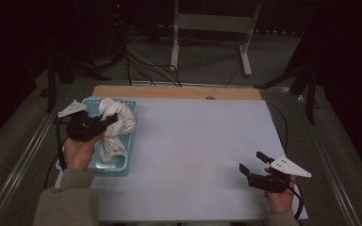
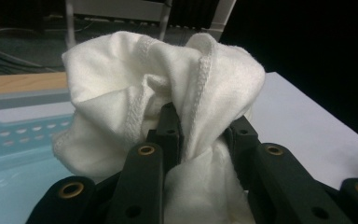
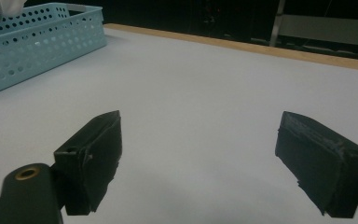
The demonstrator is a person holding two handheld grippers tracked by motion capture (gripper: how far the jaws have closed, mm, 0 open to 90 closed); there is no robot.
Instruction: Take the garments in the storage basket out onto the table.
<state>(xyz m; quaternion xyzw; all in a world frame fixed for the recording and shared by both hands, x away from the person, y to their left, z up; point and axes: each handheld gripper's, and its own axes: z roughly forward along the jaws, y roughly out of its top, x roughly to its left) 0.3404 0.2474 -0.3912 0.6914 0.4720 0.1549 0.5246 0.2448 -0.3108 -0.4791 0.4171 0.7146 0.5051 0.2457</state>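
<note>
A crumpled white cloth [image 1: 115,127] hangs bunched over the light blue perforated basket [image 1: 125,162] at the table's left. My left gripper [image 1: 107,121] is shut on the white cloth [image 2: 168,88], its black jaws pinching a thick fold, and holds it a little above the basket [image 2: 14,135]. Part of the fabric trails down into the basket. At the table's front right, my right gripper [image 1: 253,161] rests low over the white table top with its jaws wide apart. In the right gripper view the right gripper [image 3: 200,158] has nothing between its jaws.
The white table top [image 1: 198,155] has a wooden strip [image 1: 169,92] along its far edge. The basket [image 3: 37,44] stands far left in the right gripper view. Beyond the table are cables on the floor and a white metal frame [image 1: 212,28].
</note>
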